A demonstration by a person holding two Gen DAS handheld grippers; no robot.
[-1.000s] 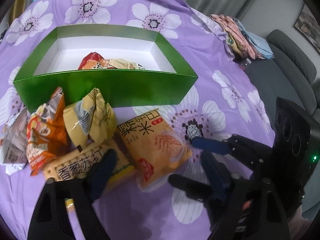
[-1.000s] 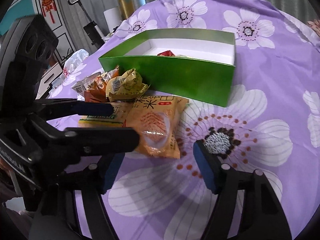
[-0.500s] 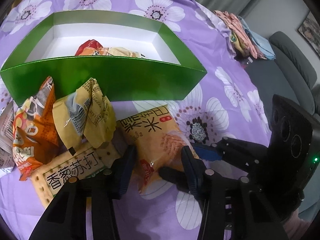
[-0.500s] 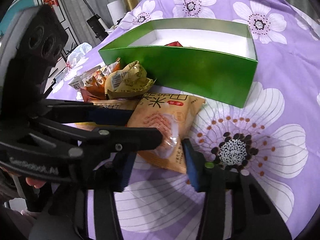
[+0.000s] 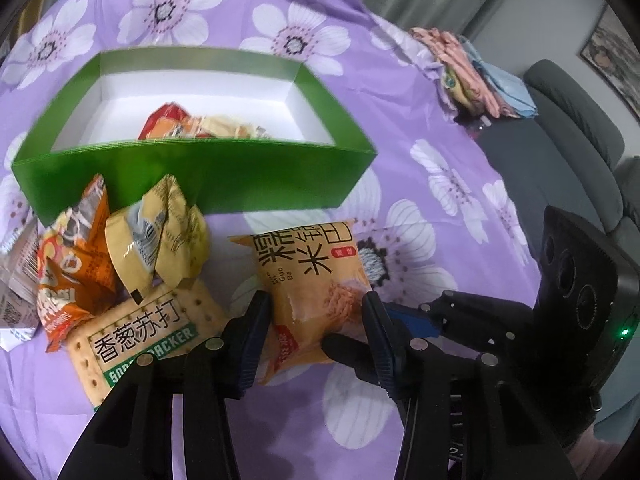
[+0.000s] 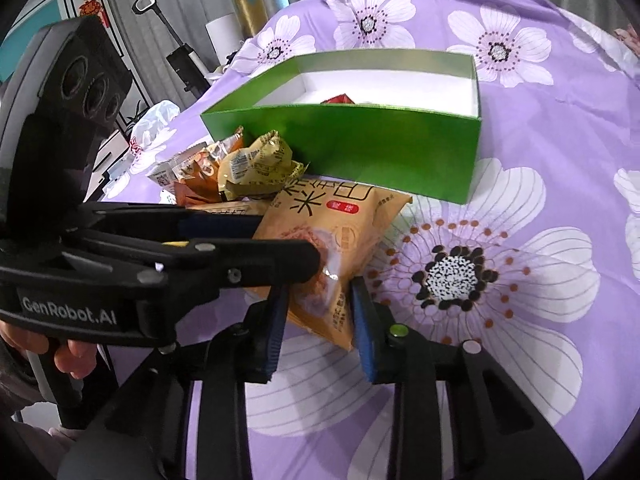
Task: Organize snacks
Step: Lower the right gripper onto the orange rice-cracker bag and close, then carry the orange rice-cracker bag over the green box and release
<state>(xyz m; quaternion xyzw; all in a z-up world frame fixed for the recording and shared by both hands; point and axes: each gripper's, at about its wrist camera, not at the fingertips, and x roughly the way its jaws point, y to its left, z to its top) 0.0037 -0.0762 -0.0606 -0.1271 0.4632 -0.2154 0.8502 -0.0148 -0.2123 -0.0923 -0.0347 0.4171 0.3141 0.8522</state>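
An orange rice-cracker packet [image 5: 312, 276] lies on the purple flowered cloth in front of the green box [image 5: 192, 184]. My left gripper [image 5: 316, 336] is shut on its near end, one pad on each side. From the right, the right gripper's fingers [image 5: 416, 320] reach the same packet. In the right wrist view my right gripper [image 6: 318, 328] is closing, and its pads touch the packet's [image 6: 332, 240] near corner between them. The left gripper [image 6: 284, 240] crosses in from the left. The green box [image 6: 360, 140] holds a red and a yellow packet [image 5: 172, 124].
Left of the held packet lie a crumpled yellow packet [image 5: 160, 240], an orange packet [image 5: 76, 264], a soda cracker packet [image 5: 148, 336] and a white one [image 5: 16, 280]. Folded clothes [image 5: 472, 68] and a grey sofa [image 5: 568, 120] are at the right. A hand [image 6: 72, 356] holds the left gripper.
Both grippers stood wide open a second ago and have closed onto the rice-cracker packet, the left one first. The packet now sits apart from the soda cracker packet.
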